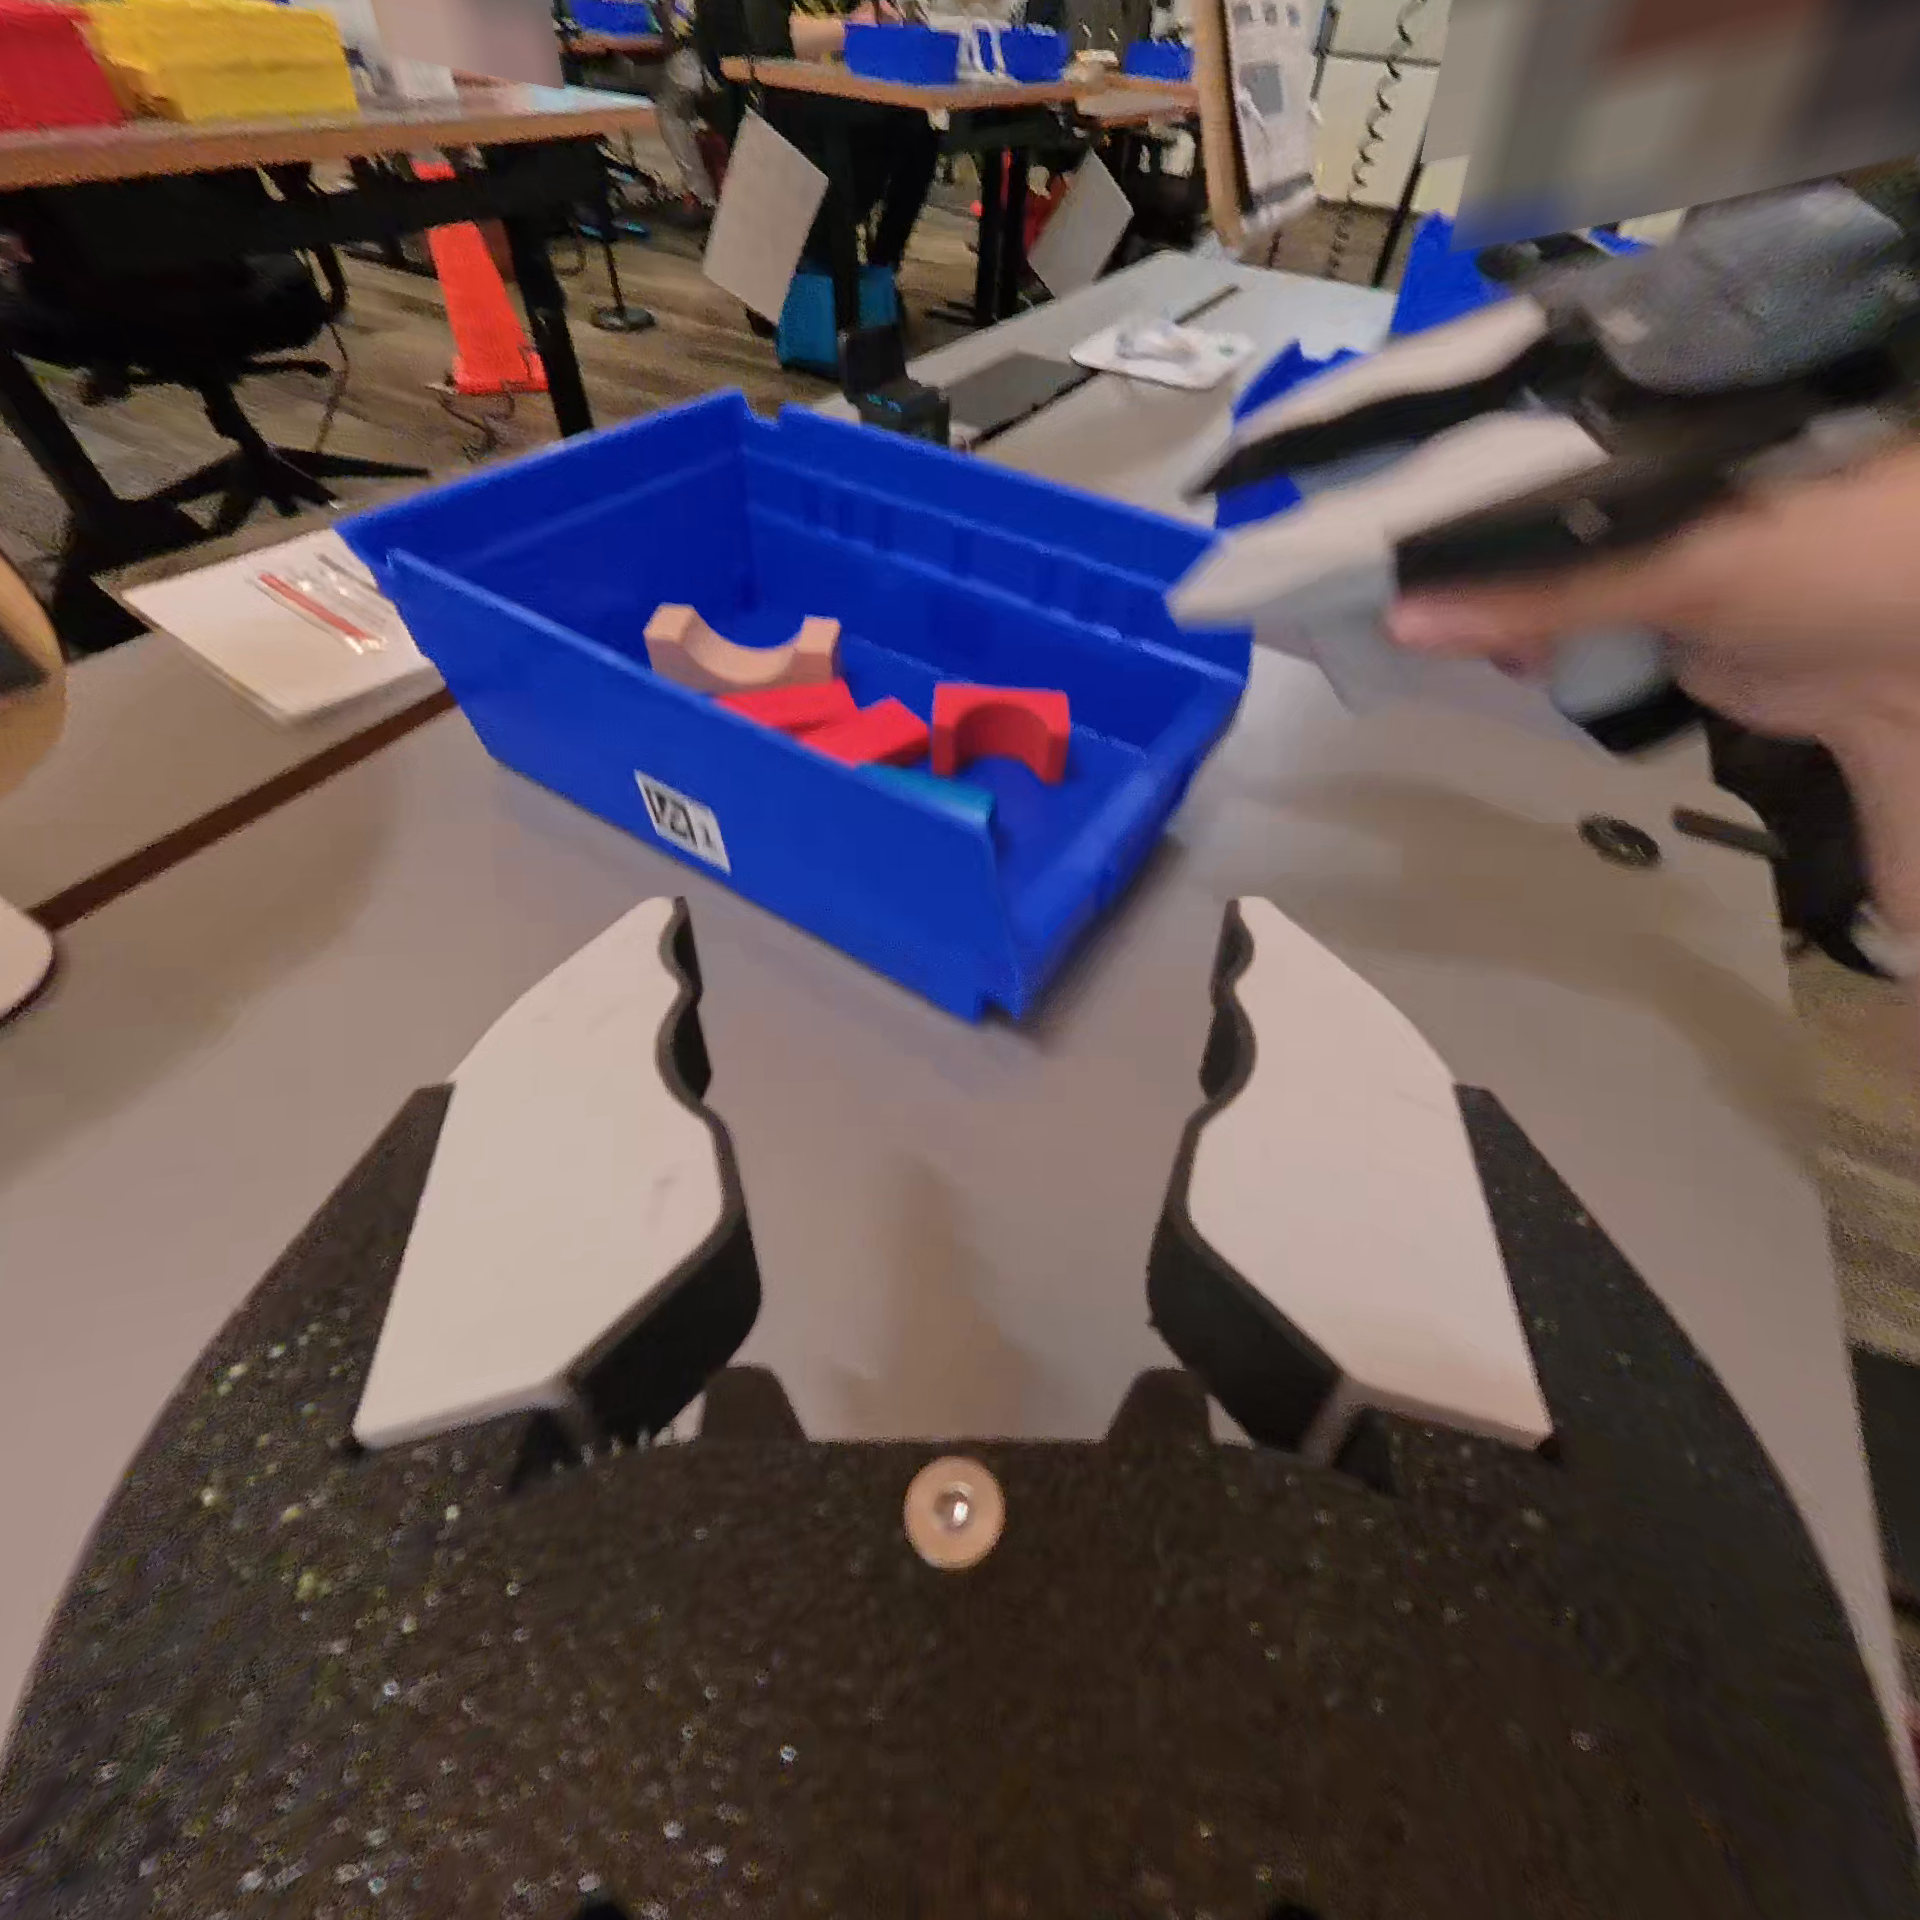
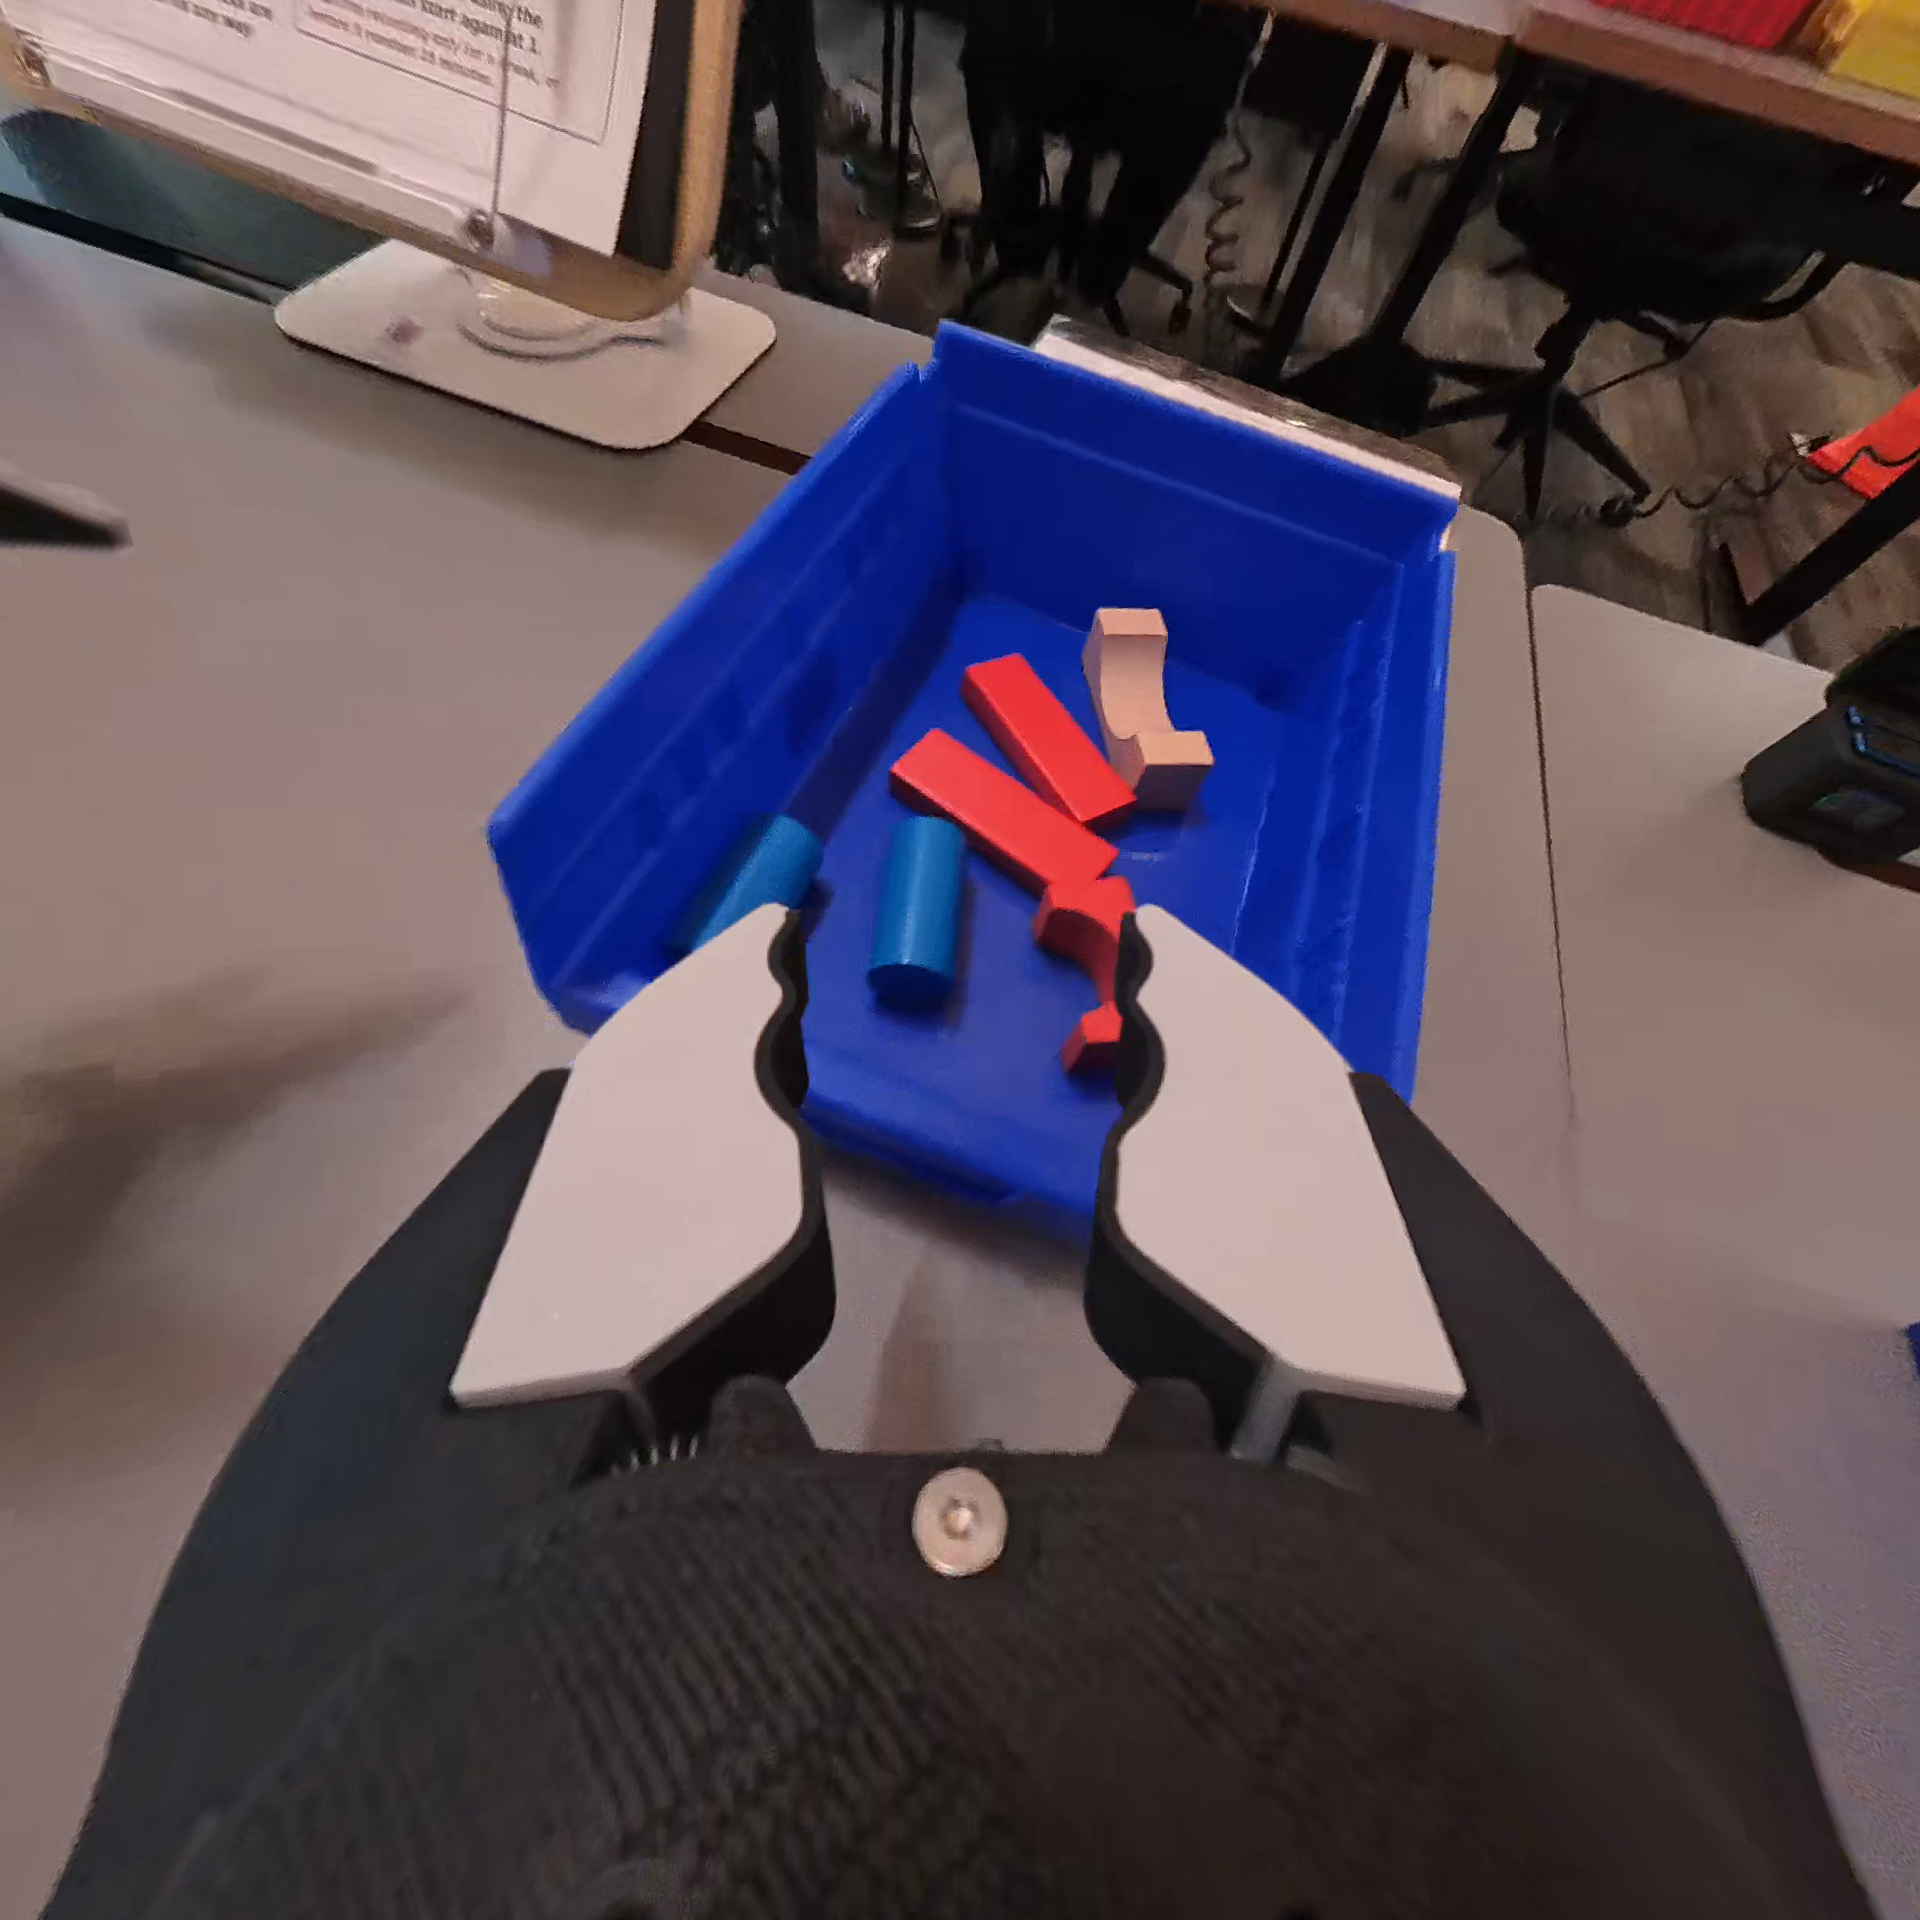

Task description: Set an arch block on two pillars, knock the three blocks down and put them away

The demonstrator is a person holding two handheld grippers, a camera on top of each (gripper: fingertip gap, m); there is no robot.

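A blue plastic bin (image 1: pixel 831 883) (image 2: pixel 675 727) stands on the grey table (image 1: pixel 312 1039) (image 2: pixel 312 727). In it lie a tan arch block (image 1: pixel 727 649) (image 2: pixel 1138 717), two red flat blocks (image 1: pixel 831 722) (image 2: pixel 997 800), a red arch block (image 1: pixel 997 727) (image 2: pixel 1081 920) and two blue cylinders (image 2: pixel 920 909). My left gripper (image 1: pixel 956 925) is open and empty, just short of the bin's near corner. My right gripper (image 2: pixel 961 935) is open and empty, above the bin's near wall; it also shows in the left wrist view (image 1: pixel 1195 540), held in a hand by the bin's right side.
A sheet of paper (image 1: pixel 281 634) lies left of the bin. A sign holder on a white base (image 2: pixel 520 343) stands at the back left. A black device (image 2: pixel 1839 769) sits at the right. Other tables, an orange cone (image 1: pixel 483 301) and chairs lie beyond. The red arch block (image 2: pixel 1081 920) lies around 12 centimeters away from my right fingertips. Look for it in the left wrist view (image 1: pixel 960 711) too.
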